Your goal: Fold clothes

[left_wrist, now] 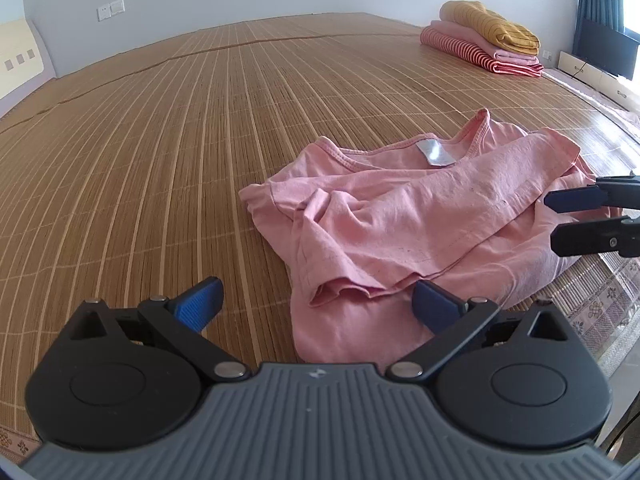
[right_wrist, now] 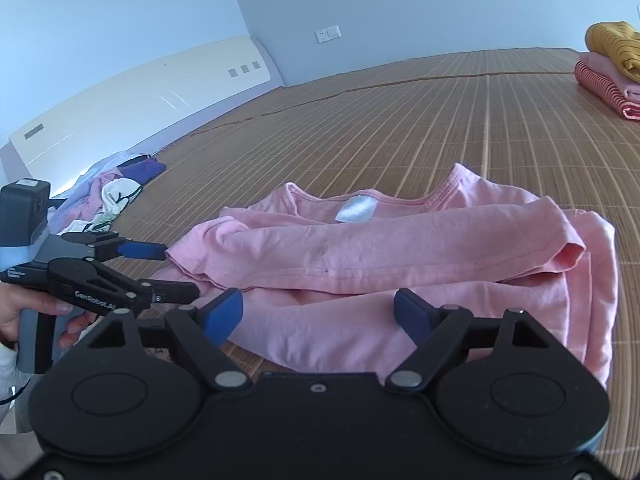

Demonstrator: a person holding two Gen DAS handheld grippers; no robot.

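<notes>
Am mid-fold on pink shirt (left_wrist: 420, 216), lying half-folded on bed mat (left_wrist: 160, 160). Am holding left gripper (left_wrist: 316, 300) and right gripper (right_wrist: 318, 312) spread, empty. Next: needing grip on near hem.

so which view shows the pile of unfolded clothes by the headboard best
The right wrist view. It shows the unfolded pile at the mat's far left edge below the headboard, partly behind the left tool. The left wrist view shows only a corner of the headboard, not the pile.
</notes>
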